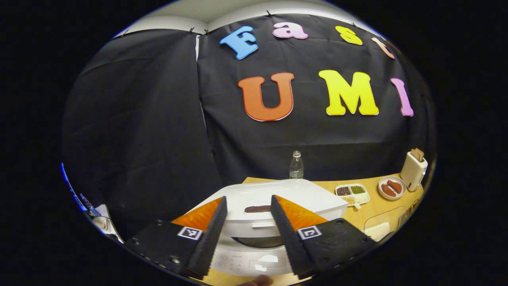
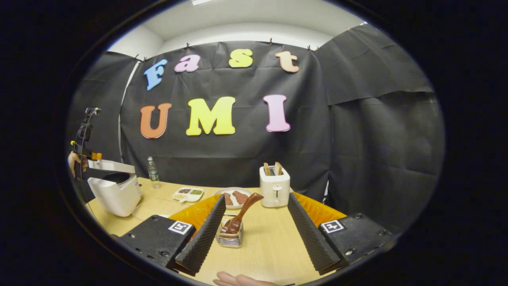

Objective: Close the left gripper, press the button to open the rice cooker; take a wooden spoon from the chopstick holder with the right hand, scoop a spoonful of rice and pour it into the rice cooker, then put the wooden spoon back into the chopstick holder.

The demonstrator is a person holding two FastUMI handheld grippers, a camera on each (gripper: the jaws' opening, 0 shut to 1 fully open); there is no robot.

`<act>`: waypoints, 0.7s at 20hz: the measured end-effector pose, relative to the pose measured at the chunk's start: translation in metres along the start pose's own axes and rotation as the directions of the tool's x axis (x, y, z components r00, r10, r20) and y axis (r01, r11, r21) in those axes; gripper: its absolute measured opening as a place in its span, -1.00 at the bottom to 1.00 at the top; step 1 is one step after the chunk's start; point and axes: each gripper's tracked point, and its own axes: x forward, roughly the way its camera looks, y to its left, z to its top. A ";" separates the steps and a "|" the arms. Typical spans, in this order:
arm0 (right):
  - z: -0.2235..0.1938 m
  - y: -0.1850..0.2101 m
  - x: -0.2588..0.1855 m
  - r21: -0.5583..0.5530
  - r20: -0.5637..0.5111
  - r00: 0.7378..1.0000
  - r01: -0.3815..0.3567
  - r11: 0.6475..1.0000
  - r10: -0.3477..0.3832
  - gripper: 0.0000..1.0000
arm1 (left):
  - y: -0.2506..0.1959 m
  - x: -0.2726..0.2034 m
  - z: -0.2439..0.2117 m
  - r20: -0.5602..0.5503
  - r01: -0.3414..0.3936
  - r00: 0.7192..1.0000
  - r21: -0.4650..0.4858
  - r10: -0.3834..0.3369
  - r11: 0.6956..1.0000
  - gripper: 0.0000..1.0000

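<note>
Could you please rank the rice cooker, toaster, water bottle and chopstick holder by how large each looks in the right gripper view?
1. Rice cooker, lid partly raised.
2. Toaster.
3. Chopstick holder, though it sits nearest the camera, so its true rank is unsure.
4. Water bottle, farthest back.

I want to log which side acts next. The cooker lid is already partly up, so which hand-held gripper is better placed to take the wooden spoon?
Right. The right hand-held gripper is open, with the wooden spoon standing in the chopstick holder between its fingers. The left hand-held gripper is at the rice cooker.
</note>
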 end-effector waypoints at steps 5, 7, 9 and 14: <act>-0.014 0.004 0.007 0.013 -0.016 1.000 -0.013 1.000 0.013 1.00 | 0.025 -0.028 0.016 0.078 -0.044 0.996 -0.034 0.047 0.998 0.91; -0.019 0.007 0.011 0.024 -0.015 1.000 -0.022 0.999 0.022 1.00 | 0.031 -0.048 0.014 0.099 -0.039 0.994 -0.029 0.042 0.999 0.91; -0.025 0.009 0.017 0.032 -0.015 0.999 -0.032 0.999 0.032 1.00 | 0.034 -0.068 0.011 0.111 -0.032 0.993 -0.035 0.035 0.999 0.91; -0.045 0.014 0.045 0.044 -0.047 0.998 -0.049 0.998 0.051 1.00 | 0.022 -0.119 -0.003 0.163 0.053 0.985 -0.023 -0.049 0.998 0.91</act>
